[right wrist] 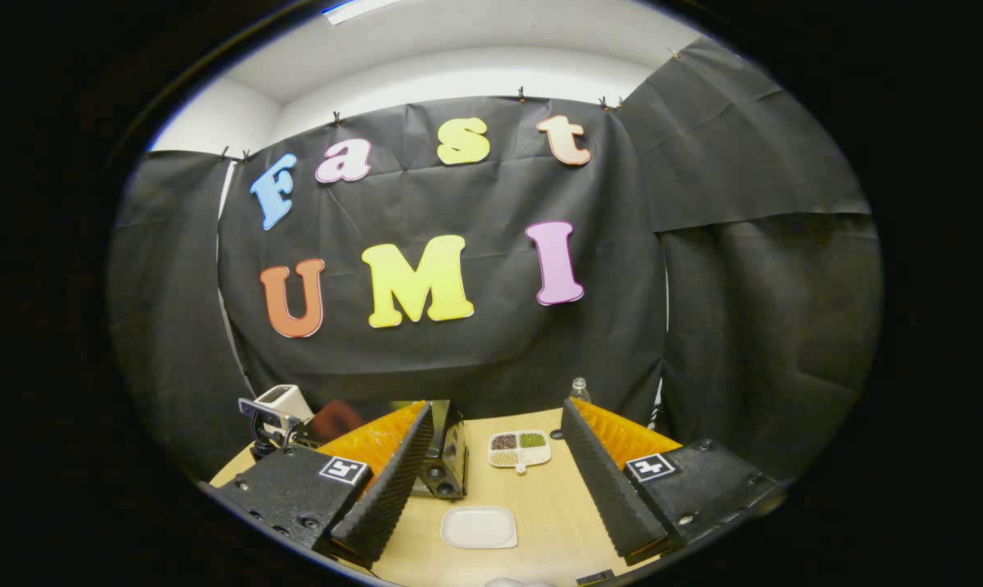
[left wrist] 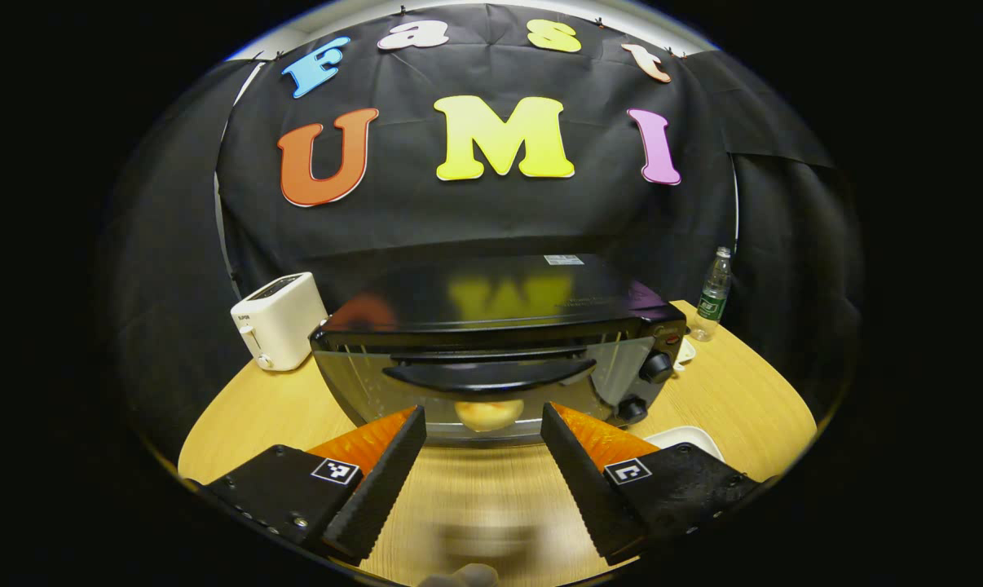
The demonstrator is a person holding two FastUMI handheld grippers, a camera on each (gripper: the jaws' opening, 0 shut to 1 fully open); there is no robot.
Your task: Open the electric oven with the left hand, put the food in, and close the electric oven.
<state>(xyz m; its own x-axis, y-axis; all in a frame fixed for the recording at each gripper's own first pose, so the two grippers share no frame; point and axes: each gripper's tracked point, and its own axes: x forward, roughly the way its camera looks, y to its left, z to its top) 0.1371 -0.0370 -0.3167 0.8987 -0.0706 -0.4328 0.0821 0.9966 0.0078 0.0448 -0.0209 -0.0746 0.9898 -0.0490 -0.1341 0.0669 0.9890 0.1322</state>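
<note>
Oven (left wrist: 491, 342) door closed; left gripper (left wrist: 482, 444) and right gripper (right wrist: 498, 456) both spread, holding nothing.

Both hand-held grippers apparently agape, empty: left hand-held gripper (left wrist: 479, 436), right hand-held gripper (right wrist: 497, 436).

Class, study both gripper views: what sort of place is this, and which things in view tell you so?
Probably a staged recording booth set up as a kitchen counter, not a real kitchen. Black cloth hangs as the walls, and a wooden table holds an electric oven, a white toaster and a divided snack dish.
</note>
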